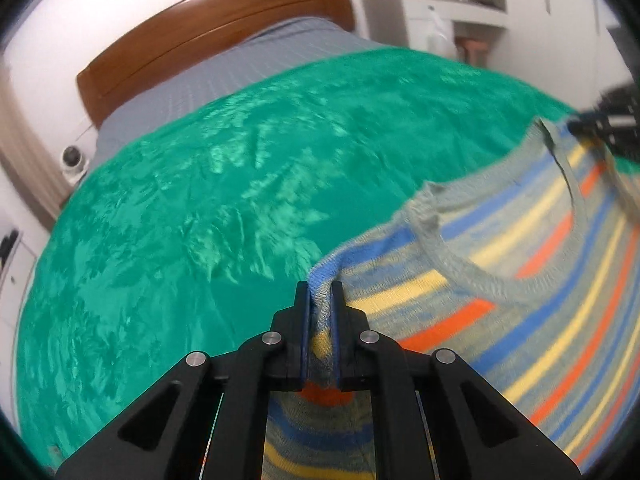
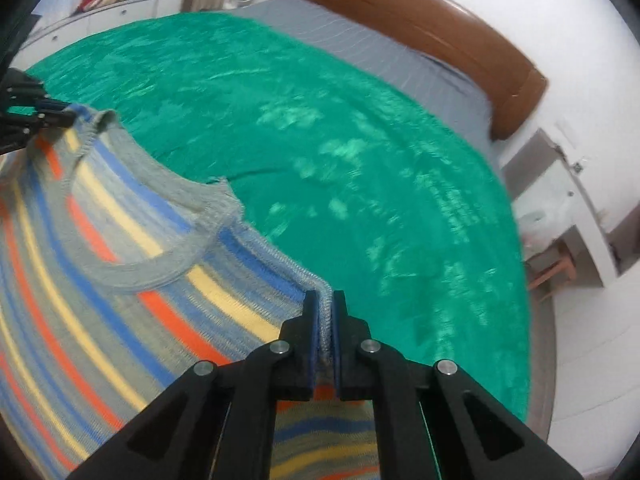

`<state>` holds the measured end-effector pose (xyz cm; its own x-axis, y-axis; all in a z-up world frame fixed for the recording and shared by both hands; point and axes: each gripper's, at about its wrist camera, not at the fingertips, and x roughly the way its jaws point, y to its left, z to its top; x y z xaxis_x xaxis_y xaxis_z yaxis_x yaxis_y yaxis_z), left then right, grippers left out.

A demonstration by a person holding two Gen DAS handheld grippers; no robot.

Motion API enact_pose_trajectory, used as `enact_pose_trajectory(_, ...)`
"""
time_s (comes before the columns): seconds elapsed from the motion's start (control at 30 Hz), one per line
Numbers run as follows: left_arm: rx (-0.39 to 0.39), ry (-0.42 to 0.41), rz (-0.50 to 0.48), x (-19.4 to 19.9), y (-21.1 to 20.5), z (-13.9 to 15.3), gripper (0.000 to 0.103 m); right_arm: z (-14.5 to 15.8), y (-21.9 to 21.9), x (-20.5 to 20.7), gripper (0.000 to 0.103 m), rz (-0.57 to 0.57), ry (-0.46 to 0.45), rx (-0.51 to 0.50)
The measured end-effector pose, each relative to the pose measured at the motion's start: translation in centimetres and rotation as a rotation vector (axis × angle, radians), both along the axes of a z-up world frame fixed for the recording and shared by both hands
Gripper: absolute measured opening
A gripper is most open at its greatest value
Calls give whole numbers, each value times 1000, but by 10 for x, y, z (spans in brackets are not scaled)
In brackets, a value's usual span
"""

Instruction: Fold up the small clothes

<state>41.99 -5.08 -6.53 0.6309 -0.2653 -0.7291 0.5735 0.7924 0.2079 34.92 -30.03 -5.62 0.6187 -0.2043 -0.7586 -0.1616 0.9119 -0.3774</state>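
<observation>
Two wrist views of a striped knit top [image 1: 520, 280] held up by its shoulders over a bed.

Left view: left tongs [image 1: 320, 296] at lower centre, clamped tight on a fold of the shoulder seam — blue and grey knit pinched between the pads, more striped cloth hanging below the jaws. Garment spread across the right half of the frame, grey ribbed neckline [image 1: 480, 276] curving open toward the upper right. Right tongs [image 1: 580, 126] small at the right edge, gripping the far shoulder. Green bedspread [image 1: 200, 200] filling the left and centre, grey sheet [image 1: 240, 68] and brown headboard [image 1: 224, 28] at the top.

Right view: mirror arrangement. Right tongs [image 2: 323, 304] at lower centre, shut on the other shoulder seam, the ribbed edge squeezed flat between the pads. Top filling the lower left of the frame; left tongs [image 2: 60, 118] at the left edge on the opposite shoulder. Bedspread bare across the centre and right; dresser [image 2: 100, 8] blurred at upper left.

Step in hand, by judgement: garment gripped at both shoulders and stretched between the two tongs, not yet laid flat — the opening stage of the fold, with no crease made so far.

Next move, by judgement: even tension kept between the shoulders, lowering onto the open green area so that the hem lands first and the body lies smooth, before any release. Lower part of the top out of view in both frames; whether it touches the bed cannot be told.
</observation>
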Motion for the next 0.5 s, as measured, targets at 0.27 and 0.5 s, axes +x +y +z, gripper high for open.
enact_pose_trajectory(0.27,21,-1,72,51,-31,-30,7,-14,-11,47,5,-90,3,-36)
enact_pose_trajectory(0.5,14,15,119,70,-34,-58,7,-49,-27,73,5,-125,57,-26)
